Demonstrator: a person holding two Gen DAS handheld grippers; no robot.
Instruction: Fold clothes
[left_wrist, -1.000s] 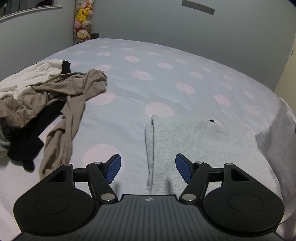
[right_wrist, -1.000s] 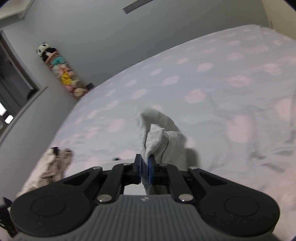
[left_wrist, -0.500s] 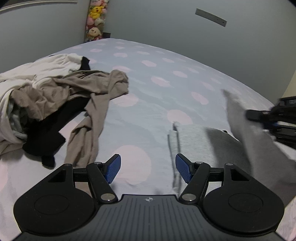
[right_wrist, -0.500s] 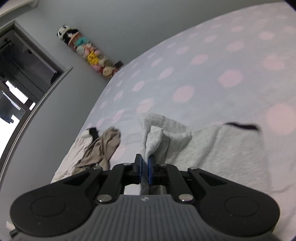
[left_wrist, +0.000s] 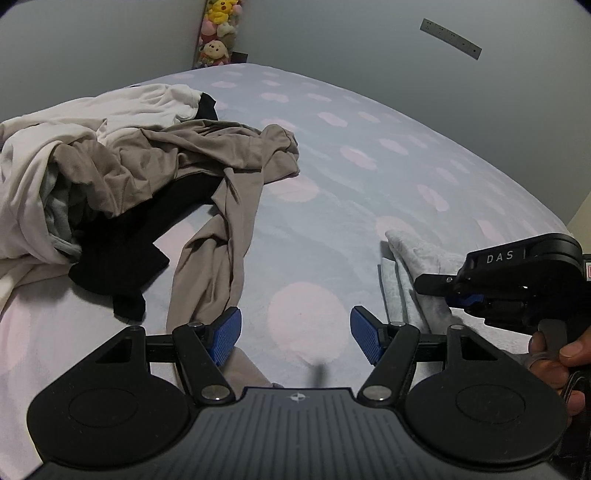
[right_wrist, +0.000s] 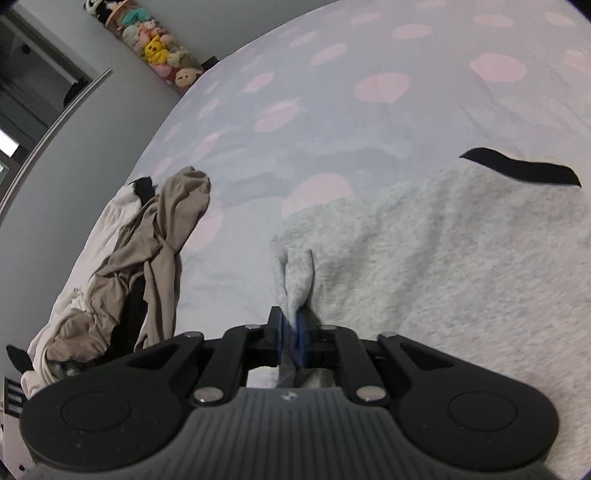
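Observation:
A light grey fleecy garment (right_wrist: 443, 251) lies spread on the bed, with a black collar strip (right_wrist: 521, 168) at its far side. My right gripper (right_wrist: 290, 328) is shut on a pinched fold of its edge, held low over the cloth. In the left wrist view the same grey garment (left_wrist: 410, 266) shows at the right, folded along its left edge, with the right gripper (left_wrist: 465, 297) and a hand (left_wrist: 561, 354) over it. My left gripper (left_wrist: 295, 338) hangs open above the bedsheet, left of the garment, holding nothing.
A heap of clothes (left_wrist: 110, 177), white, beige and black, lies on the left of the bed; a beige sleeve (left_wrist: 218, 258) trails toward my left gripper. The sheet (left_wrist: 369, 177) is lilac with pink spots. Soft toys (left_wrist: 218, 33) stand stacked against the far wall.
My right gripper has carried the grey fold leftward and down onto the spread garment. My left gripper has swung left, away from the garment's edge, staying open.

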